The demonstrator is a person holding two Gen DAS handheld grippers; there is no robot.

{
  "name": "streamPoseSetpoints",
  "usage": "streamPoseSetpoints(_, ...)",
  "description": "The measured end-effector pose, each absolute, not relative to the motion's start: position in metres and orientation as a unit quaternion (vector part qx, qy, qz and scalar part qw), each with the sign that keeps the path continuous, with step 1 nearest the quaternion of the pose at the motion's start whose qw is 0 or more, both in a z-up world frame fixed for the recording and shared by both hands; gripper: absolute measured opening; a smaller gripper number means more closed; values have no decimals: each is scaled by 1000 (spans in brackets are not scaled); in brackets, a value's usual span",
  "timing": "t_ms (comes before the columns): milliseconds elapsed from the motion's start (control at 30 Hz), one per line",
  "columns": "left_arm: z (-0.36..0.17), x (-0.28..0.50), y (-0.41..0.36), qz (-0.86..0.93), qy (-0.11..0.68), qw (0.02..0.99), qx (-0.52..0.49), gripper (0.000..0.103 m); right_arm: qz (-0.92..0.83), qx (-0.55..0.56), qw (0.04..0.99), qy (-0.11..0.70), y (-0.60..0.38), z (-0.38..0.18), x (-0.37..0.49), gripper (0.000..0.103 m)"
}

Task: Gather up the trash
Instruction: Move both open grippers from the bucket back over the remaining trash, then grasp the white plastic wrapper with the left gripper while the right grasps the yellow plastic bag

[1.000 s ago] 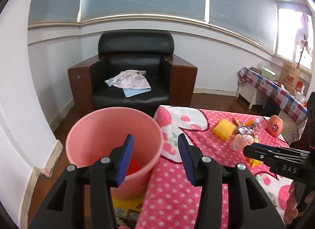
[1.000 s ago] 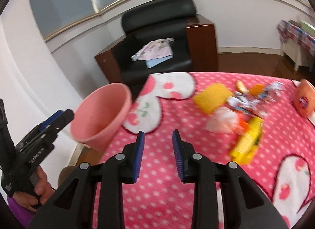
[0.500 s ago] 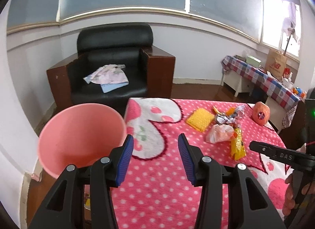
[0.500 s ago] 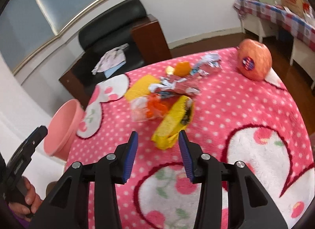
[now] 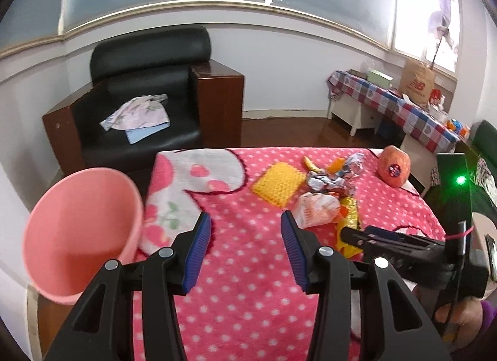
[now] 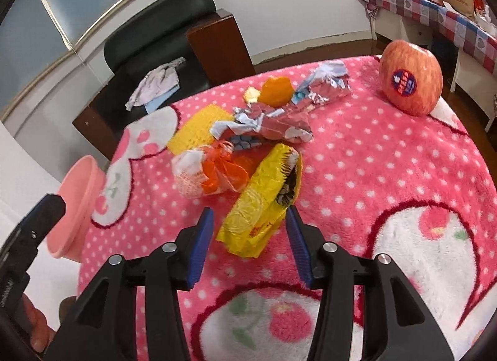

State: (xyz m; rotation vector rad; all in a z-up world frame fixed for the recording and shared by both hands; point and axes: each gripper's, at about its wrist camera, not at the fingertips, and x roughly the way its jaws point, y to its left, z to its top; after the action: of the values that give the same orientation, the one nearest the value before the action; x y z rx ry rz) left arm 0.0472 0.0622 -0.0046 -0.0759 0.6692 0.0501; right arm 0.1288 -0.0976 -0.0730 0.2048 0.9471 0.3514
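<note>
A heap of trash lies on the pink dotted blanket [image 6: 357,156]: a yellow wrapper [image 6: 264,196], an orange-and-white net bag [image 6: 208,171], crumpled foil [image 6: 273,121], a yellow pad [image 6: 198,128] and orange peel [image 6: 276,90]. My right gripper [image 6: 248,218] hovers at the yellow wrapper's near end; its jaws are opening, the wrapper's tip lies between them, and the pads do not press on it. My left gripper [image 5: 245,227] stands open and empty over the blanket, left of the heap [image 5: 323,202]. The pink bin [image 5: 77,230] stands beside the table's left edge.
An apple [image 6: 410,78] with a sticker sits at the blanket's far right. Behind the table is a black armchair [image 5: 146,103] with cloths on its seat. A side table with a checked cloth [image 5: 403,106] stands at the right wall. A hand [image 5: 459,317] holds the right gripper.
Both grippers have swung from the pink bin toward the trash heap. The right gripper came down close to the yellow wrapper and its jaws widened. The left jaws kept their width.
</note>
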Motion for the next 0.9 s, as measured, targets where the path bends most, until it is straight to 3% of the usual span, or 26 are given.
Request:
streamPoseSetpoints(33,-5,51,57,19,331,943,-34,46,167,95,871,452,-100,-75,129,48)
streamPoseSetpoints(133,-8,62,42,2,336,941,-26,46,168,80,875,447,-106,-76,128,21)
streamPoseSetpoints(233,-11,74,26,-15,342,939,-18,46,173,91,872,449,-120,-78,128,7)
streamPoseSetpoints(433,-25,100,-3,-34,365,930,-6,46,173,104,879,432,-149,-72,122,1)
streamPoseSetpoints(900,-53,134,-22,1,403,915,-16,47,207,146,867,429,-185,-71,124,1)
